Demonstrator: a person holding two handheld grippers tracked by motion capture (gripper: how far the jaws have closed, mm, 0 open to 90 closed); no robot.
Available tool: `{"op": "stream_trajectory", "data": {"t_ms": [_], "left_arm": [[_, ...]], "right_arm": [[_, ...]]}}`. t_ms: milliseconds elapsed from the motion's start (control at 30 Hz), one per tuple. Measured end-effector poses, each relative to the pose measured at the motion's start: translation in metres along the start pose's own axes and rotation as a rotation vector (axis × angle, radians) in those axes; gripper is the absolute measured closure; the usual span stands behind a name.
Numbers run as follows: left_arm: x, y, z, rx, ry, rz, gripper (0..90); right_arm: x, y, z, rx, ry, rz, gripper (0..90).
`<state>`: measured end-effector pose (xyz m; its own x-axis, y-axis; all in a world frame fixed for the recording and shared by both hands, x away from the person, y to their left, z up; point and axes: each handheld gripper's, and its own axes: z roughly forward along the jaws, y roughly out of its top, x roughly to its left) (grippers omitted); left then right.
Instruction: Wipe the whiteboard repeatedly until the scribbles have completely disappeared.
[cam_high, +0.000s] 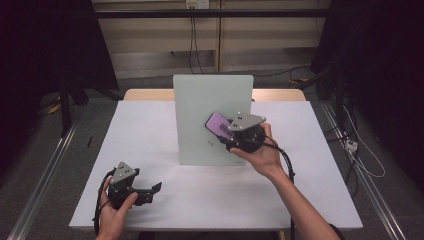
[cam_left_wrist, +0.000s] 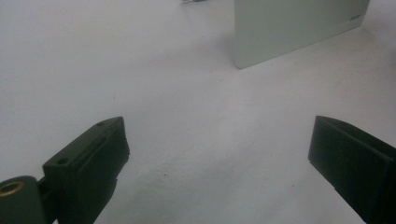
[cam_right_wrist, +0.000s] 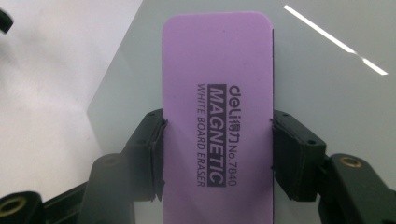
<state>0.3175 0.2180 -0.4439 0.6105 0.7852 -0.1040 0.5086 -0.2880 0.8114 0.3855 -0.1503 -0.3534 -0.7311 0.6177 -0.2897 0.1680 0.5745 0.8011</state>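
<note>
A white sheet (cam_high: 150, 150) covers the table, leaving a strip of wooden top (cam_high: 147, 94) bare along the far edge. Metal rails (cam_high: 45, 170) run along the grey floor on both sides. Black cables (cam_high: 192, 45) hang from a wall socket (cam_high: 196, 4) behind; dark curtains (cam_high: 45, 40) flank the scene

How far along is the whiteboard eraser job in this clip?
Done: the right gripper is shut on the purple eraser, already over the whiteboard. In hand: holding the eraser at the board's surface; contact cannot be told. The board looks free of marks. The left gripper idles open above the table.
</note>
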Motion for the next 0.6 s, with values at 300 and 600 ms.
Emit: {"op": "stream_trajectory", "data": {"t_ms": [300, 600], "left_arm": [[-0.002, 0.001, 0.001, 0.007, -0.003, 0.005, 4.9], [-0.001, 0.001, 0.001, 0.004, -0.005, 0.003, 4.9]], "right_arm": [[0.029, -0.024, 0.022, 0.067, 0.080, -0.030, 41.8], [0.047, -0.026, 0.040, 0.114, 0.129, -0.060, 41.8]]}}
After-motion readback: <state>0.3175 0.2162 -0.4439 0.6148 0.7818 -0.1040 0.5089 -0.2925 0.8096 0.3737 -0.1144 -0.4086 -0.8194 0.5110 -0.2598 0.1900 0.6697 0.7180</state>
